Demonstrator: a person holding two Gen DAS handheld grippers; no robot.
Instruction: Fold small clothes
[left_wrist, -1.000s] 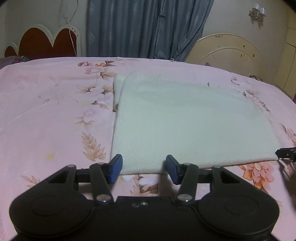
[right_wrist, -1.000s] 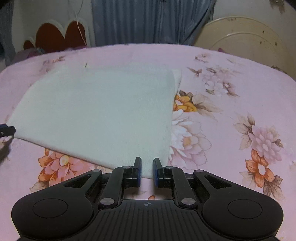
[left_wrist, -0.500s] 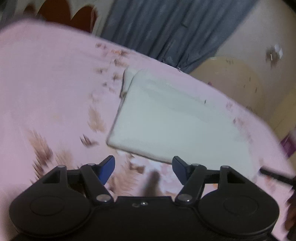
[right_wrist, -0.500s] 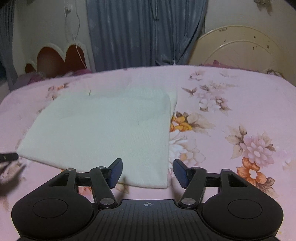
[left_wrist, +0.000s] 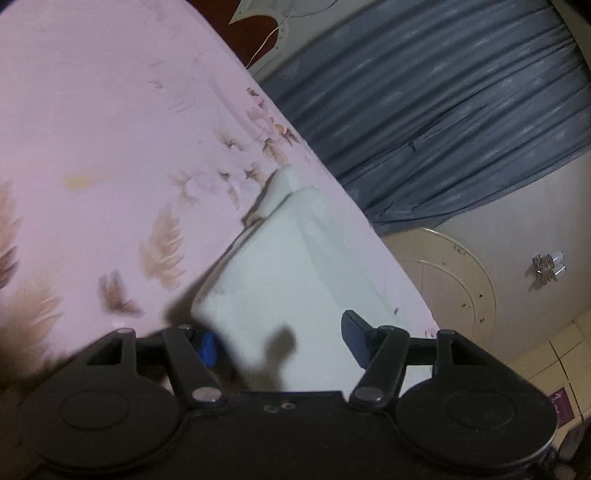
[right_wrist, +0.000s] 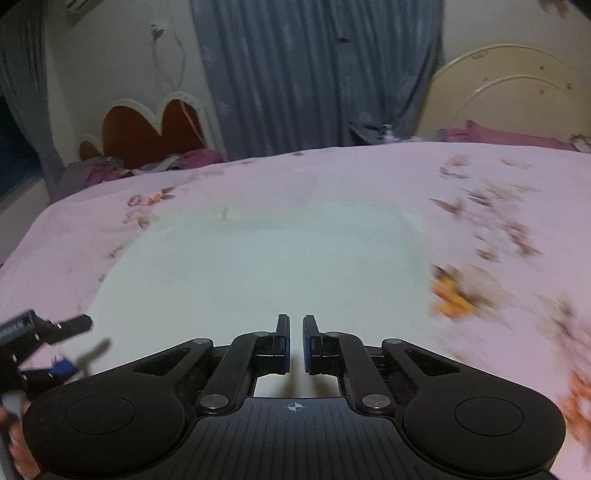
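On the pink flowered bed our pale folded cloth lies flat. We have rolled the left claw sideways; its jaws stand apart astride the cloth's near corner, not yet pressing it. Our right claw has just snapped together at the near edge, apparently empty, so we judge the next fold unstarted.

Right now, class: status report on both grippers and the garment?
Left gripper open astride white garment corner. Right gripper shut, nearly closed jaws over garment's near edge. Nothing blocking.
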